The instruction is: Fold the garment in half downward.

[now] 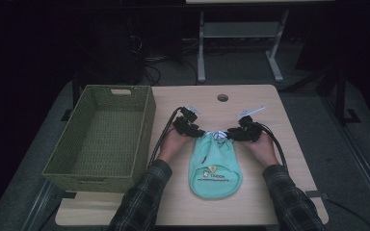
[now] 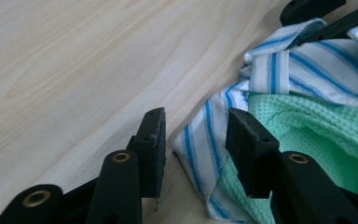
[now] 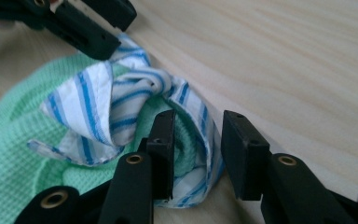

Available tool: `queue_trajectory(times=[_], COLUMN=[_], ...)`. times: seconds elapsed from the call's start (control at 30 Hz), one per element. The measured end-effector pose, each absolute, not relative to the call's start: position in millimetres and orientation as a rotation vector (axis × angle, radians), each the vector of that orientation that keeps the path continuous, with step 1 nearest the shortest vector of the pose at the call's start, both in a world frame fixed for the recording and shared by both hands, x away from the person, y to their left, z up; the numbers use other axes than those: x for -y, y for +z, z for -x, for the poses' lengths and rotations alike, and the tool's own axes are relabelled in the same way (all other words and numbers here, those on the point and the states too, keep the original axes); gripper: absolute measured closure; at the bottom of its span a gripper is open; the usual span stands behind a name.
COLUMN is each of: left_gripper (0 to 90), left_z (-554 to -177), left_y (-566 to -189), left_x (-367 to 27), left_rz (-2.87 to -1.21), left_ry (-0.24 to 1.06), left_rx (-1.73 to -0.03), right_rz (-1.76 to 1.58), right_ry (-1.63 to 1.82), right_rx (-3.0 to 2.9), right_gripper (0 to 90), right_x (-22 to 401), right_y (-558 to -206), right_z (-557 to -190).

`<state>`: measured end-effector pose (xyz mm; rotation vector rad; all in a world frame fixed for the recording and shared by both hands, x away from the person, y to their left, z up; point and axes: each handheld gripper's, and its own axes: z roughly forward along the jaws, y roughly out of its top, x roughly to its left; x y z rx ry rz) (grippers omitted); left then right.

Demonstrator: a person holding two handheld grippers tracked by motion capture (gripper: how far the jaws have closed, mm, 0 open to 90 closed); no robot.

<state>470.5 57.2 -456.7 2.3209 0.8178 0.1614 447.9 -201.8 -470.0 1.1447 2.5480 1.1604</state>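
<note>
- At the left of the counter (image 1: pixel 265 202) stands a woven olive-green basket (image 1: pixel 147 118), rectangular, with a handle slot in its far wall; nothing lies in it.
- Just to the right of the basket, the left gripper (image 1: pixel 201 132) reaches the far left corner of a mint-green garment (image 1: pixel 215 166). In the left gripper view its jaws stand spread, with the blue-and-white striped collar (image 2: pixel 200 149) lying between them; the pads do not press on it.
- The garment lies flat in the middle of the counter, collar end away from the person, hem toward the near edge.
- A small printed logo (image 1: pixel 213 174) sits low on the garment with a line of dark lettering under it; the lettering is too small to read.
- The right gripper (image 1: pixel 230 134) meets the far right corner of the garment. In the right gripper view its jaws are parted around a fold of striped collar and green knit, without squeezing it.
</note>
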Motion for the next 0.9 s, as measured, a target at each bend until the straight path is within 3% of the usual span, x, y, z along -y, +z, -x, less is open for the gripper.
queue_trajectory(times=[0.2, 0.33, 0.57, 0.9], left_gripper=[71.7, 83.1, 85.3, 85.1], left_z=[-466.7, -463.7, -460.6, -441.1], left_y=[-458.2, -455.8, -440.0, -390.8], left_x=[-57.4, -53.8, -57.9, -66.3], left_rz=[-2.381, -2.407, -2.349, -2.212], left_ry=[0.141, 0.15, 0.211, 0.361], left_rx=[-0.763, -0.758, -0.777, -0.722], right_rz=[-1.041, -1.082, -1.089, -1.024], right_ry=[1.063, 1.086, 1.078, 1.219], right_rx=[-2.558, -2.564, -2.544, -2.427], right_gripper=[82.2, 86.7, 87.3, 87.3], right_x=[194.8, 195.6, 196.1, 203.9], right_y=[-469.7, -470.2, -461.5, -410.7], right_z=[-442.4, -443.5, -445.5, -438.5])
